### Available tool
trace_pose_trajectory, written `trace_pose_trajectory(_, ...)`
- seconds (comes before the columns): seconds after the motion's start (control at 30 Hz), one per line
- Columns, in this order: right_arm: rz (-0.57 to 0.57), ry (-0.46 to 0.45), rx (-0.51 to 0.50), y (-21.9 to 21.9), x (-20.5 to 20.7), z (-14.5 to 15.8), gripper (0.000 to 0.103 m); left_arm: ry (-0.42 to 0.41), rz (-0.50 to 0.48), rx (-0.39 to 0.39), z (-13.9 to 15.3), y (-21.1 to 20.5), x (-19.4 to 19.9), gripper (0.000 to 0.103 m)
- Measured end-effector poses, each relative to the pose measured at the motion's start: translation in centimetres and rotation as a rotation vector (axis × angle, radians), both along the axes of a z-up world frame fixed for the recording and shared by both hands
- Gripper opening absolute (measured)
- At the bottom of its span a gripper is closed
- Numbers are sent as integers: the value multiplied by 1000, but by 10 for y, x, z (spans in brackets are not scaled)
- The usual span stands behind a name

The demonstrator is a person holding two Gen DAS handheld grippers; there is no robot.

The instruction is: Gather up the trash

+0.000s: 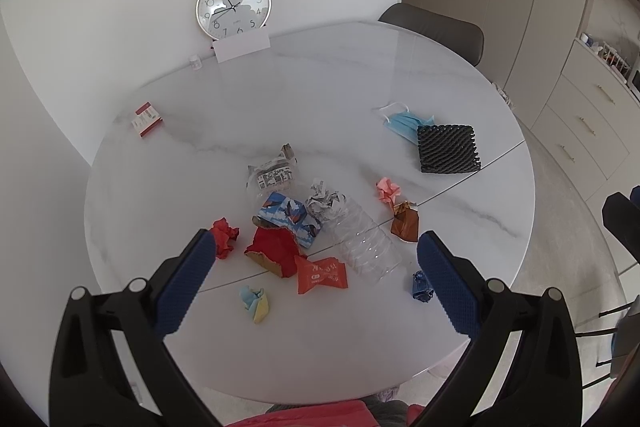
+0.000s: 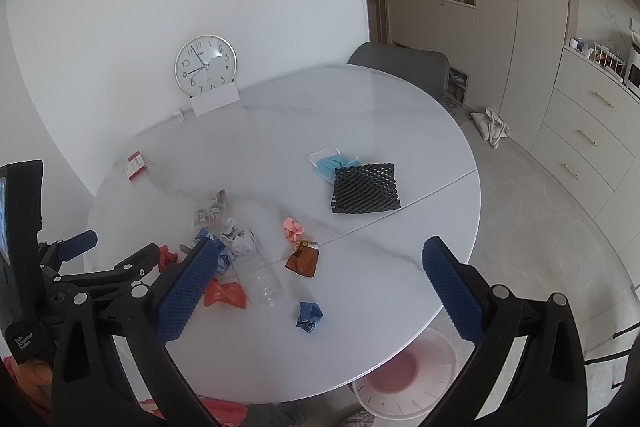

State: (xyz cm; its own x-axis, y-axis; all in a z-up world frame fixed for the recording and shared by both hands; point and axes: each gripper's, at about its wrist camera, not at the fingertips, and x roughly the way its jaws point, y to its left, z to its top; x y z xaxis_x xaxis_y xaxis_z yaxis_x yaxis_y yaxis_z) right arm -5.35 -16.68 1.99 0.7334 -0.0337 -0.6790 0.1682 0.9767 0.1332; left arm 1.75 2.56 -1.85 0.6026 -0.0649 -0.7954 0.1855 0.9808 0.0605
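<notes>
Trash lies scattered on a round white marble table (image 1: 280,87): a clear plastic bottle (image 1: 366,243), an orange wrapper (image 1: 322,275), a torn red box (image 1: 274,247), a red paper ball (image 1: 225,233), a blue wrapper (image 1: 422,285), a brown wrapper (image 1: 406,223), a blue face mask (image 1: 404,123) and black foam mesh (image 1: 448,149). My left gripper (image 1: 314,283) is open and empty above the near pile. My right gripper (image 2: 320,287) is open and empty above the blue wrapper (image 2: 309,315) and the bottle (image 2: 266,283). A white bin (image 2: 408,375) stands on the floor under the table's near edge.
A wall clock (image 1: 233,5) and a white card (image 1: 241,47) lean at the table's far edge. A red-and-white box (image 1: 147,119) lies at the left. A grey chair (image 1: 436,27) stands behind the table. Cabinets (image 2: 584,131) line the right wall.
</notes>
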Motion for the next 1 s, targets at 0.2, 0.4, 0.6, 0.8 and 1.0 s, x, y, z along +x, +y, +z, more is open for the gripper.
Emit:
trace_pose_trajectory(0.2,1,2,-1,0,-1,-4,101,4,-3,3,-1,-1,0,97)
trace_pose_trajectory(0.4,1,3,-1,1,0,-3,101,10,-2,10,-1,-5,-1,97)
trace_pose_trajectory(0.6,0,6,-1,0,0,-4,101,13,1,9,-1,-7,-2,97)
trace_pose_trajectory(0.8,2,9,3,-4,-2,-4,101,19,3,11,-2,-8,-2,97)
trace_pose_trajectory(1.0,0,12,4,-7,-2,-4,101,17,6,12,-2,-11,-4,97)
